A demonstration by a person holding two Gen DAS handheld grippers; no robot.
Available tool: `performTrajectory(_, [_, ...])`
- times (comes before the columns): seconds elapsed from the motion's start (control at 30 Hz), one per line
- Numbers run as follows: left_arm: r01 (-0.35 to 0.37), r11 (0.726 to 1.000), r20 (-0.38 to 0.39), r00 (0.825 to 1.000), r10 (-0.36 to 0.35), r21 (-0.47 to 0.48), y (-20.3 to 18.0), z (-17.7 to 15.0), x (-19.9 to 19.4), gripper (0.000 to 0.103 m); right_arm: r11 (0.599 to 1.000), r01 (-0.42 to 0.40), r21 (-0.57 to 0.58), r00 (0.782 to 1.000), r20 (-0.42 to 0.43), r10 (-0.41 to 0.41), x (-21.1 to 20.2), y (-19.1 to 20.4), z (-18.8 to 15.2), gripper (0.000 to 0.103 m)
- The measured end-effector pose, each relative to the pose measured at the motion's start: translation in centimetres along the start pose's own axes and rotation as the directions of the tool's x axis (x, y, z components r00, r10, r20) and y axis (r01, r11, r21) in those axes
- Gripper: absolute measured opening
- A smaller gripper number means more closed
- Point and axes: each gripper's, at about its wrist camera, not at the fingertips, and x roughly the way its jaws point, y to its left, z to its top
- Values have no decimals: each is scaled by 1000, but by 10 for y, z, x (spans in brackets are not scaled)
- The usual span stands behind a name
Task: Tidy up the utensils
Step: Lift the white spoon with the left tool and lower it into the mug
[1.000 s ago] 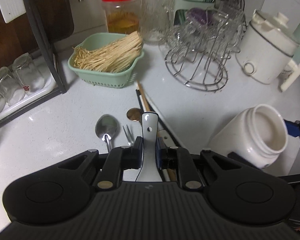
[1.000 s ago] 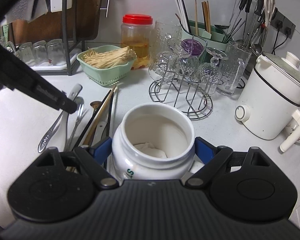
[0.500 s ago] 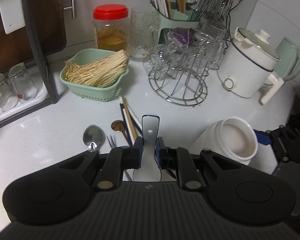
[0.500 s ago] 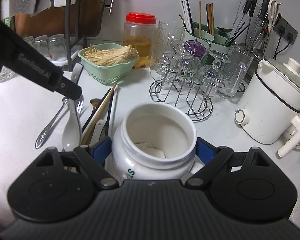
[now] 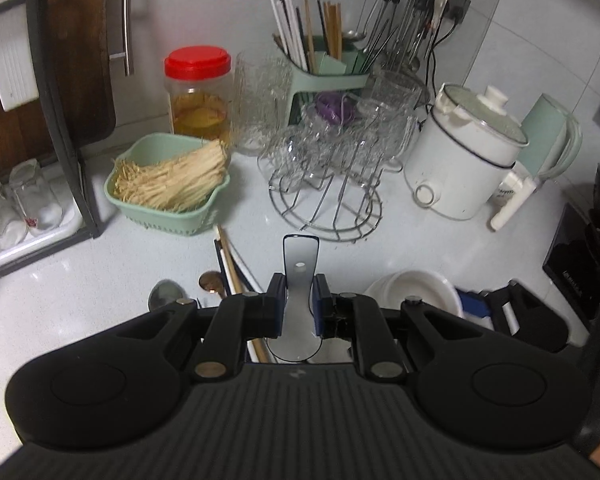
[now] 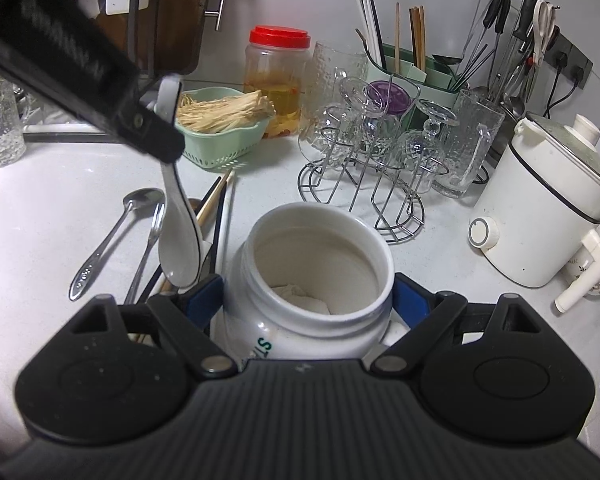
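Note:
My left gripper (image 5: 299, 308) is shut on the handle of a white ceramic spoon (image 5: 300, 264). In the right wrist view that spoon (image 6: 179, 240) hangs bowl-down above the counter, just left of the white jar (image 6: 316, 264). My right gripper (image 6: 310, 300) is shut on the open jar, its blue pads (image 6: 204, 296) against the jar's sides. Something white lies at the jar's bottom. A metal spoon (image 6: 116, 236), a fork (image 6: 148, 248) and several chopsticks (image 6: 216, 204) lie on the counter left of the jar. The jar (image 5: 414, 292) also shows low right in the left wrist view.
A green basket of pale strands (image 6: 224, 120) and a red-lidded jar (image 6: 278, 76) stand at the back. Right of them are a wire glass rack (image 6: 380, 160), a green utensil holder (image 6: 412, 76) and a white cooker (image 6: 548, 208). Glasses (image 5: 24, 204) sit in a dish rack at the left.
My left gripper has risen with the white spoon, lifting it off the counter until its bowl hangs beside the jar. The right gripper and jar have stayed put.

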Motion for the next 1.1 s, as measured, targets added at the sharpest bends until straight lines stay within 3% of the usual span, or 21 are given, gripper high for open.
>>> performTrajectory(0.37, [79, 995, 66, 994, -83, 60, -20, 45, -50, 16, 1000, -1, 0, 1000, -14, 1, 2, 7, 3, 92])
performTrajectory(0.53, [142, 984, 61, 987, -149, 104, -29, 60, -60, 16, 1000, -2, 8, 1000, -11, 2, 2, 7, 3, 92])
performTrajectory(0.73, [202, 971, 25, 978, -207, 129, -40, 62, -47, 16, 1000, -12, 2, 1000, -22, 12, 3, 6, 5, 92])
performTrajectory(1.1, [238, 964, -55, 971, -233, 120, -45, 49, -3, 16, 997, -61, -51, 998, -31, 60, 8, 1, 10, 92])
